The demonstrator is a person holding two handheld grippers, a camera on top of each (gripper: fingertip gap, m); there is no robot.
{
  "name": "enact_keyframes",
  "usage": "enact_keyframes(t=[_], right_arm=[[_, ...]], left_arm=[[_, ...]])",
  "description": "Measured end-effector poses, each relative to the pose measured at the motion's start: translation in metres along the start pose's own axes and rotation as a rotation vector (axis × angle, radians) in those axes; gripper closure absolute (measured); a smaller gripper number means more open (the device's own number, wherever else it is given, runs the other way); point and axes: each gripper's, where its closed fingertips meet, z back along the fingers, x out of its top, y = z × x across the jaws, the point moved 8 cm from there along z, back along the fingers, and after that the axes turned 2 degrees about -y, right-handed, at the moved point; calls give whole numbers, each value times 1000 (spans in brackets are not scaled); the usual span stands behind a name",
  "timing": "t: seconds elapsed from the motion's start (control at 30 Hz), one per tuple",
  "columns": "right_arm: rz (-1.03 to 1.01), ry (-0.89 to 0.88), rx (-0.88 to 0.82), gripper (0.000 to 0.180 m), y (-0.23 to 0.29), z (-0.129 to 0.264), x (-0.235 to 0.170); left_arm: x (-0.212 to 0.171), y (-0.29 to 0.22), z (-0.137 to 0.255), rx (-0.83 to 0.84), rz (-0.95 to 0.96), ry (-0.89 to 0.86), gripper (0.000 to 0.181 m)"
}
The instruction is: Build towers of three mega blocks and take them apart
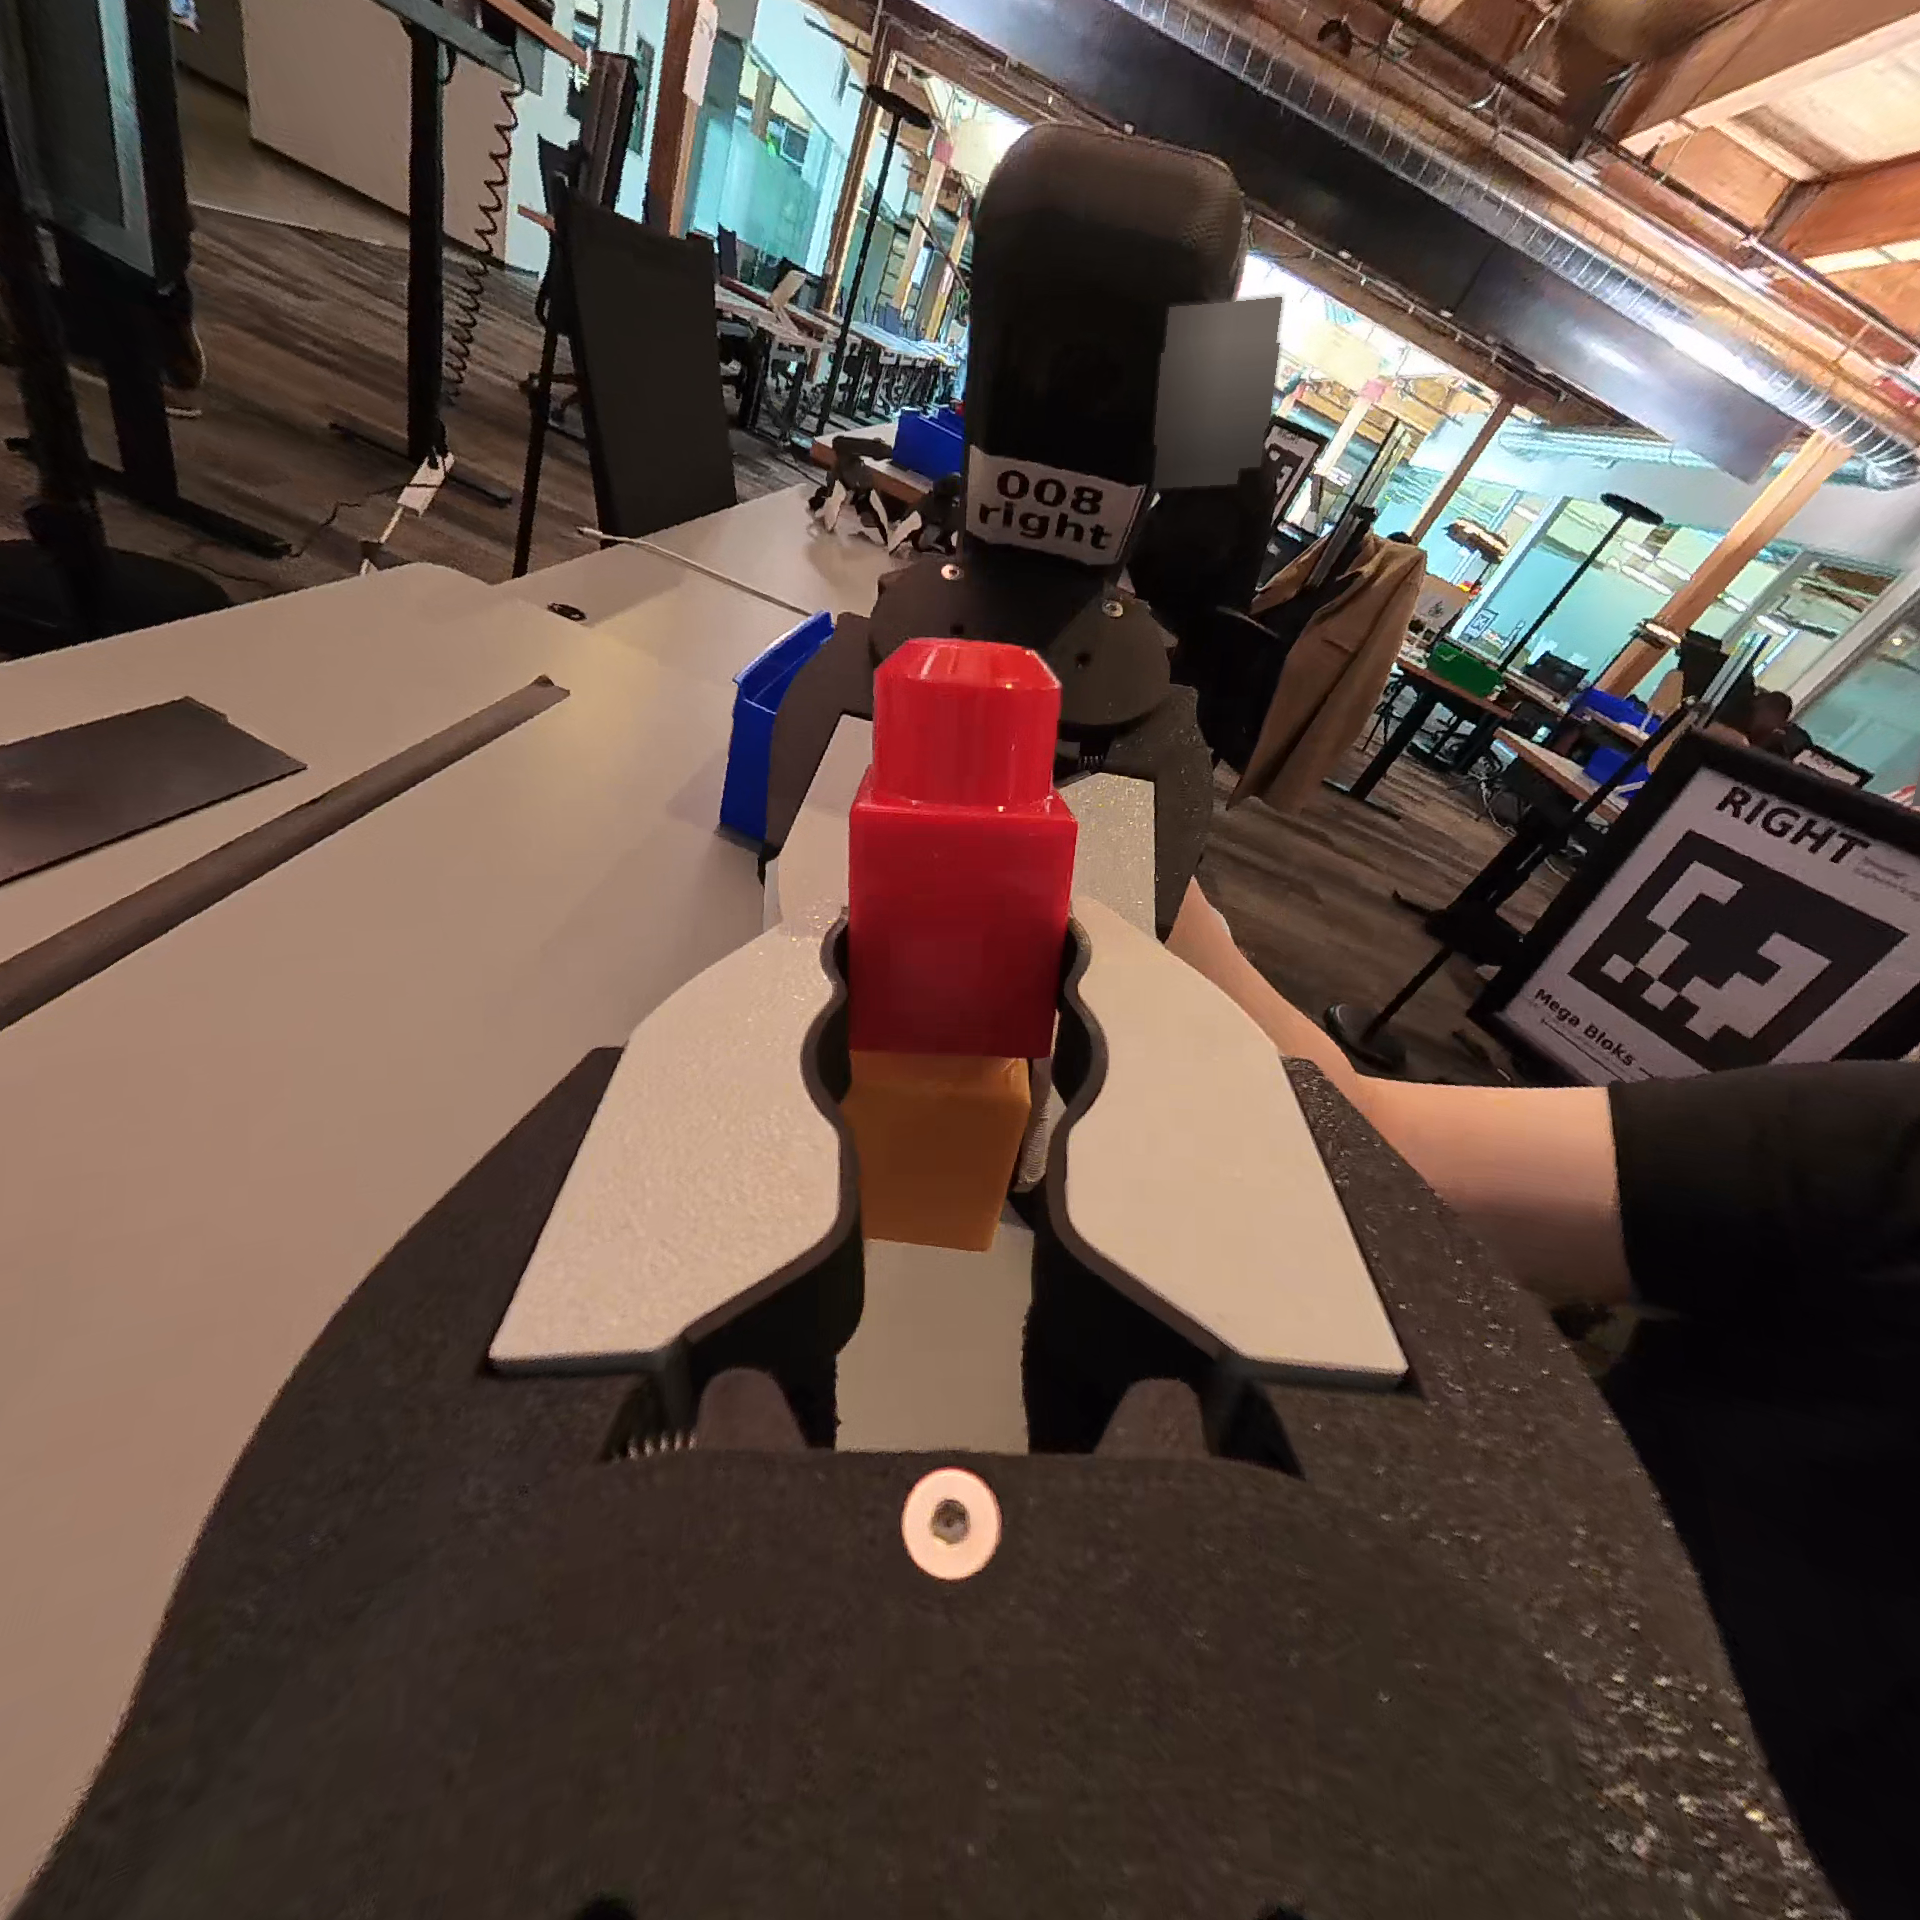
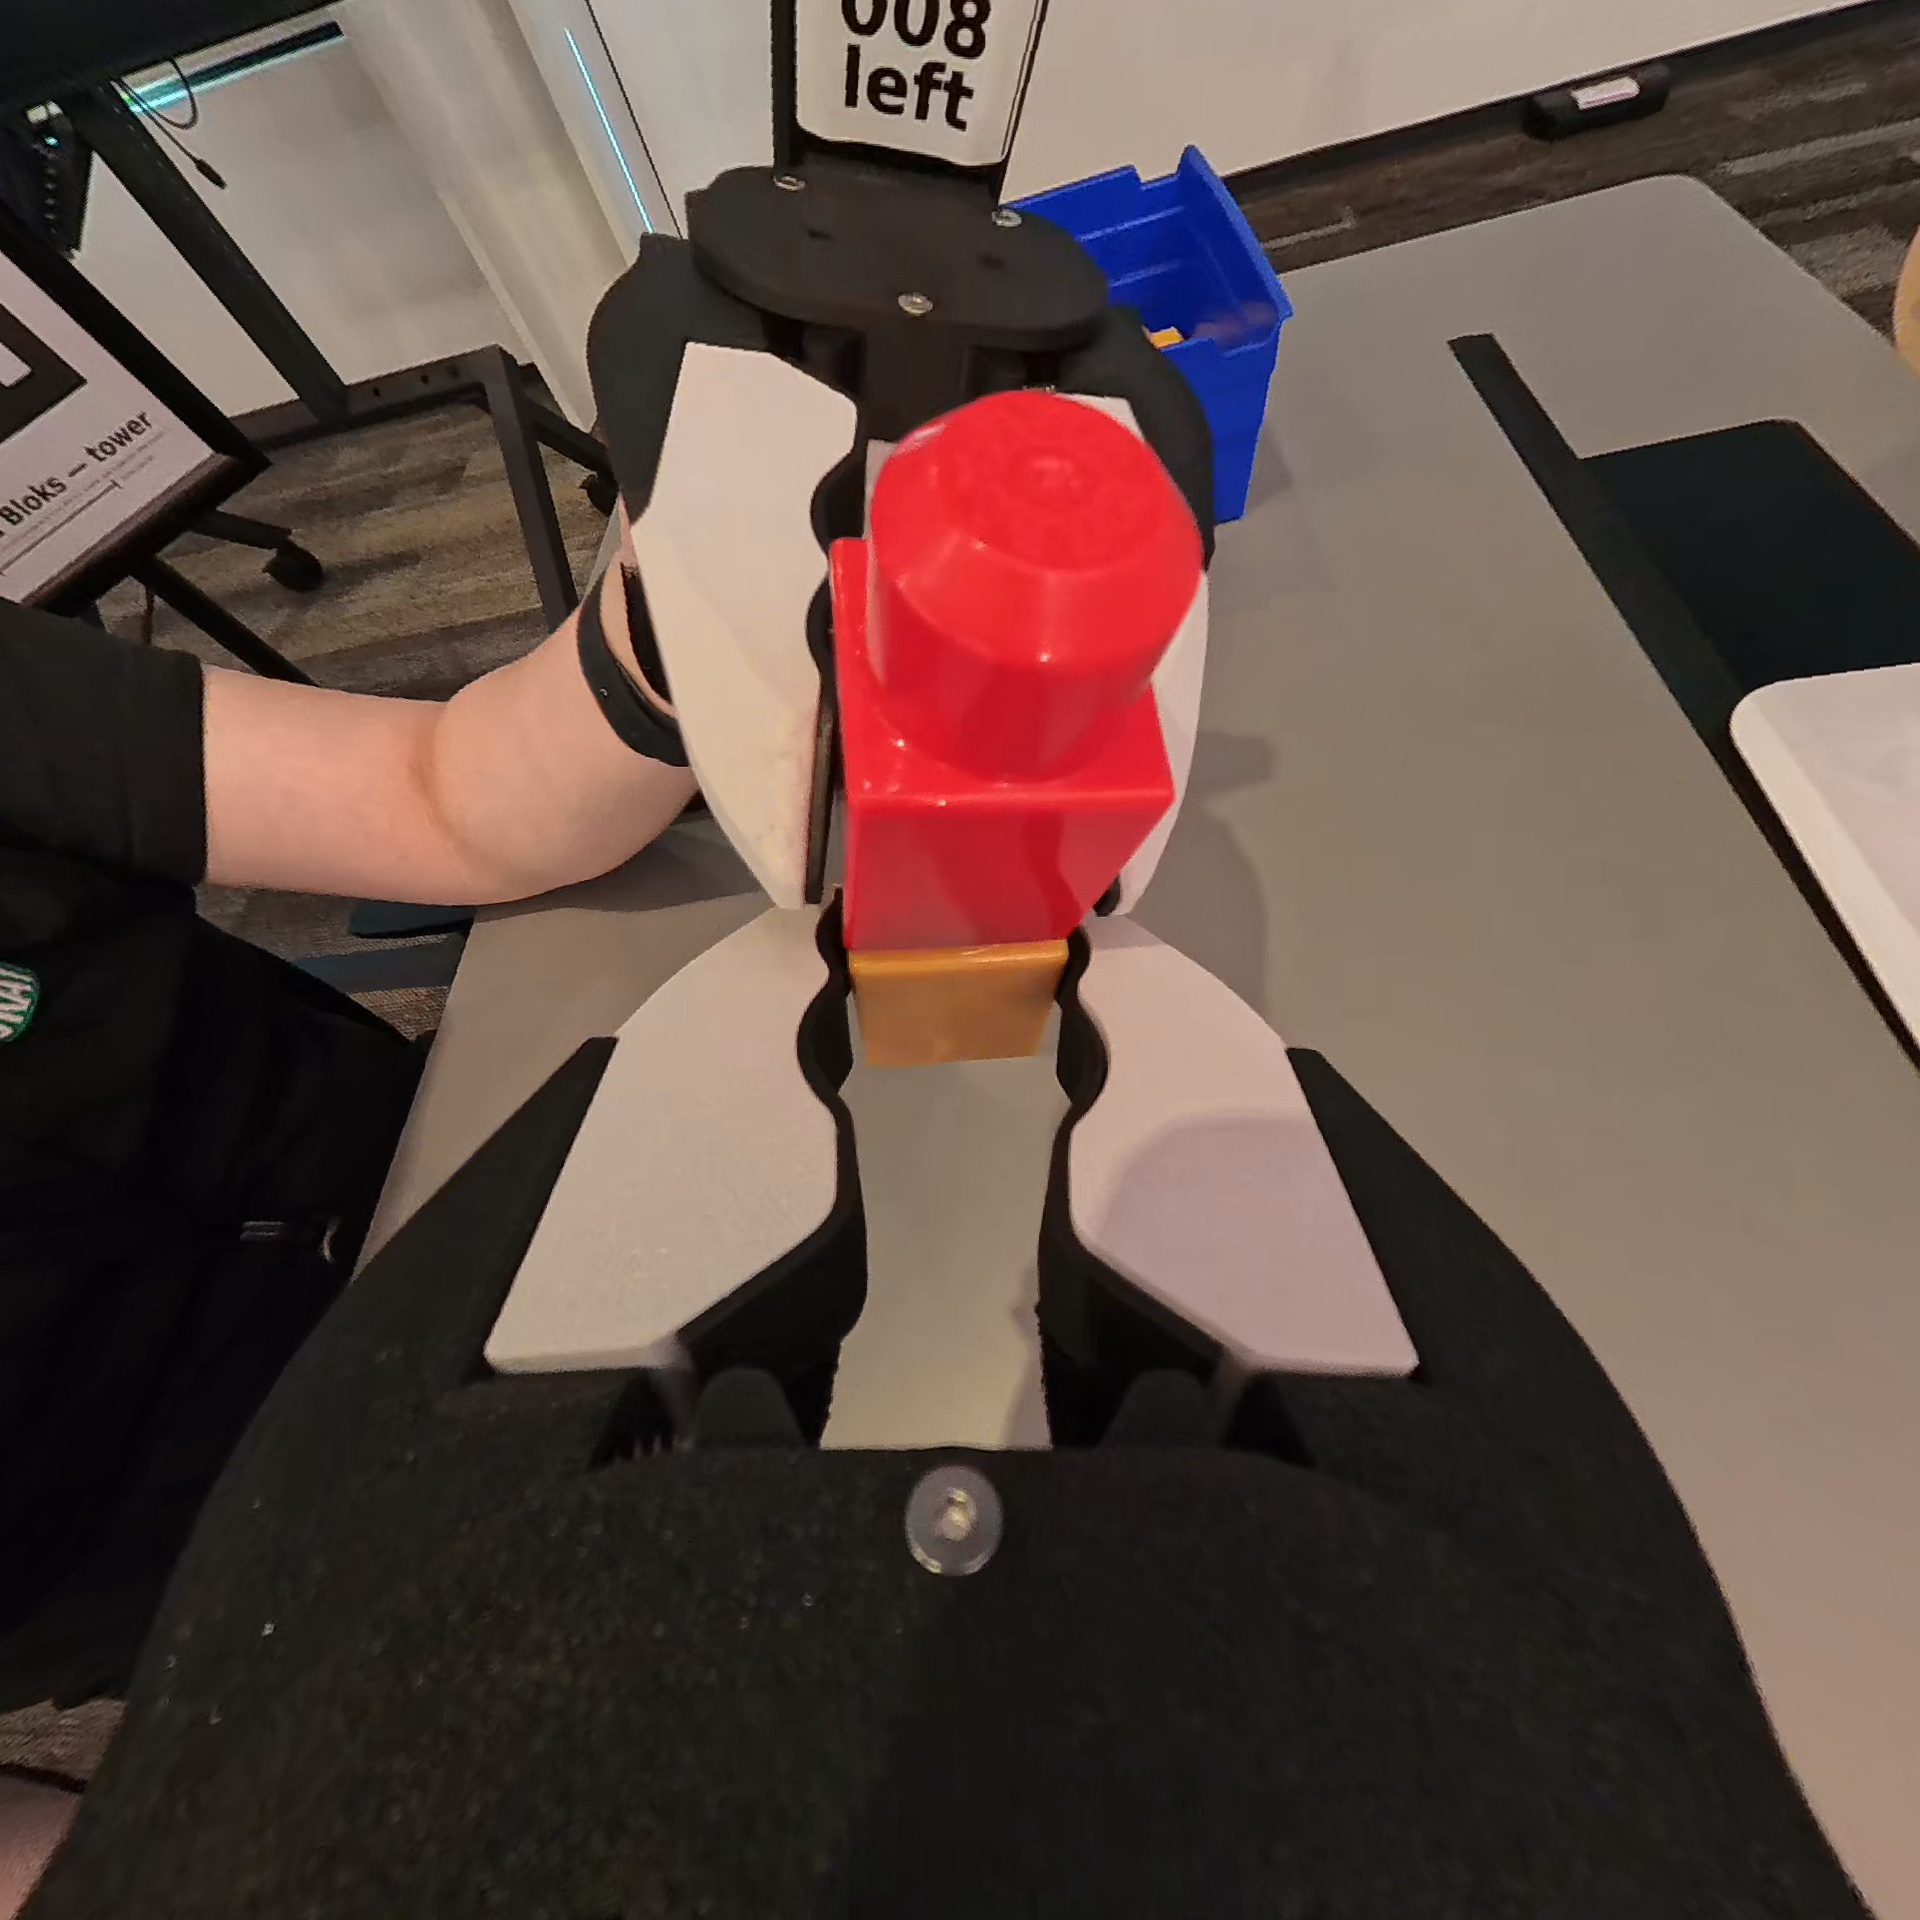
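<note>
A red block (image 1: 956,914) sits stacked on an orange block (image 1: 930,1153), held upright over the grey table (image 1: 312,1039). My left gripper (image 1: 951,977) is shut on the red block's square base. My right gripper (image 2: 956,987) faces it from the other side and is shut on the orange block (image 2: 956,1003), just under the red block (image 2: 997,810). In the right wrist view the left gripper (image 2: 977,873) reaches in from the far side, clamping the red block. In the left wrist view the right gripper's white fingers (image 1: 1122,842) show behind the stack.
A blue bin (image 1: 758,748) stands on the table behind the grippers; it also shows in the right wrist view (image 2: 1195,291). A black mat (image 2: 1766,540) and a white sheet (image 2: 1849,790) lie at the right. A marker sign (image 1: 1745,925) stands off the table. A person's forearms (image 2: 416,779) hold the grippers.
</note>
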Motion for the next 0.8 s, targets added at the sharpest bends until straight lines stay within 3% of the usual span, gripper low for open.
enact_keyframes(t=[0.17, 0.8], right_arm=[[-35, -80, 62, 144, -5, 2, 0], [-39, -280, 38, 145, -14, -2, 8]], left_arm=[[2, 1, 2, 15, -13, -45, 145], [7, 11, 11, -16, 56, -236, 145]])
